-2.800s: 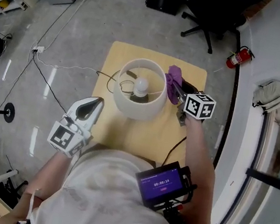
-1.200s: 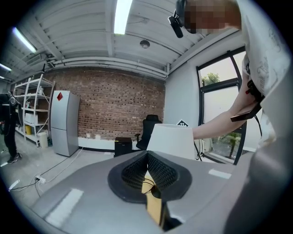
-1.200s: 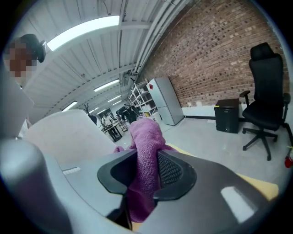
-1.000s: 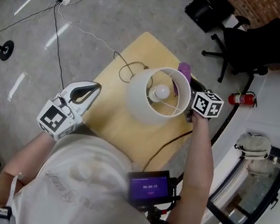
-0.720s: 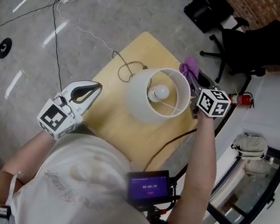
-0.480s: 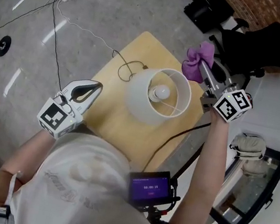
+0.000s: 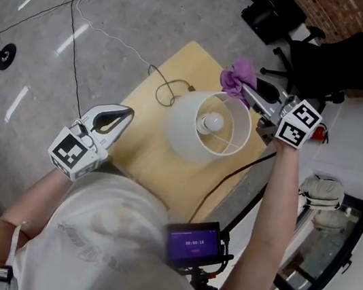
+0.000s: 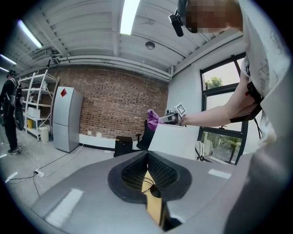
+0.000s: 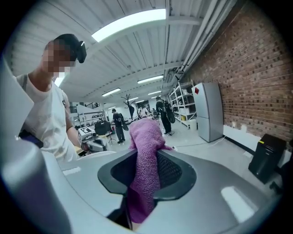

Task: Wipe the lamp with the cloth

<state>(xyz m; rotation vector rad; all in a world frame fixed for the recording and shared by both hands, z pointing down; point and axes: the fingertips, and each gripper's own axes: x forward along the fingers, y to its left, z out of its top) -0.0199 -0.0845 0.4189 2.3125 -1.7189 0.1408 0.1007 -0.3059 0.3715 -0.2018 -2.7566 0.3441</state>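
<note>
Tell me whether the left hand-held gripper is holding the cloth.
No, the purple cloth is pinched in the right hand-held gripper; the left hand-held gripper holds nothing.

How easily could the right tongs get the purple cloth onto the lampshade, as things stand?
Probably easily: the right tongs grip the cloth close by the lampshade's far rim, and nothing visible stands between them.

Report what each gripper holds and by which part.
Right gripper: the cloth, pinched across its bunched middle, one end poking past the jaws. Left gripper: nothing, jaws shut.
</note>
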